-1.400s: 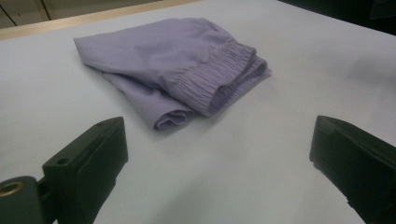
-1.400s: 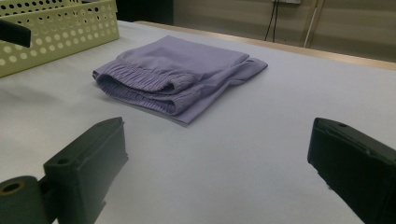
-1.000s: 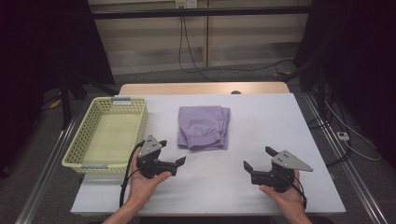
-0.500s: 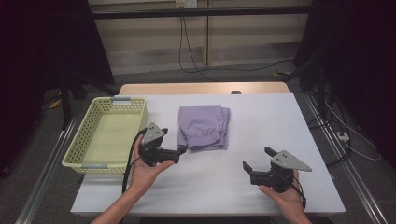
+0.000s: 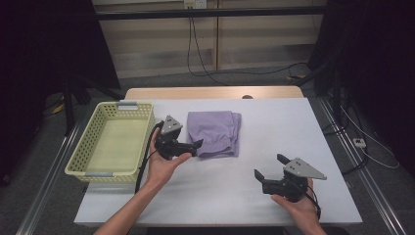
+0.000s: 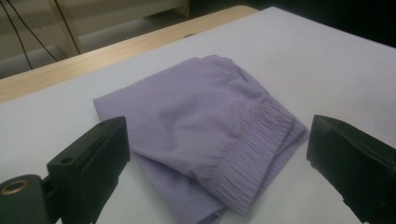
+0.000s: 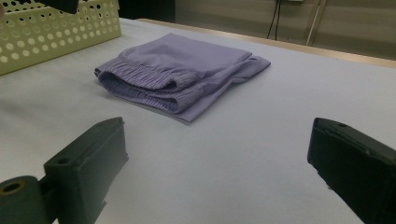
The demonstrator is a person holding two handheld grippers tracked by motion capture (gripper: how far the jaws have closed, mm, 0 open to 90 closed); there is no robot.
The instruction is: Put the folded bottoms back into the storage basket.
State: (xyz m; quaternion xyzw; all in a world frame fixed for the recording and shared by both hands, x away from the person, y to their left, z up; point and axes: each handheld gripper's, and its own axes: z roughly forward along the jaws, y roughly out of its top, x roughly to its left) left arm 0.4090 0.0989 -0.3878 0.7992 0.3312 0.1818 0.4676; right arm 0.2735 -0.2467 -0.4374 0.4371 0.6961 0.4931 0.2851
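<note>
From the high view, the folded purple cloth (image 5: 214, 132) lies on the white table (image 5: 274, 127) just beside the empty yellow basket (image 5: 110, 172), so I think nothing is picked up yet; the left claw (image 5: 195, 145) reaches to the cloth's near left edge, maybe just touching it, and the right claw (image 5: 268, 167) waits well apart near the front. In the left gripper view, the jaws stand wide open around the cloth's stretchy band. In the right gripper view, the jaws are wide open too, holding nothing, with the cloth farther off.

White table (image 5: 313, 127), wooden far edge (image 5: 210, 92), grey floor (image 5: 235, 81), dangling cables (image 5: 195, 49).
</note>
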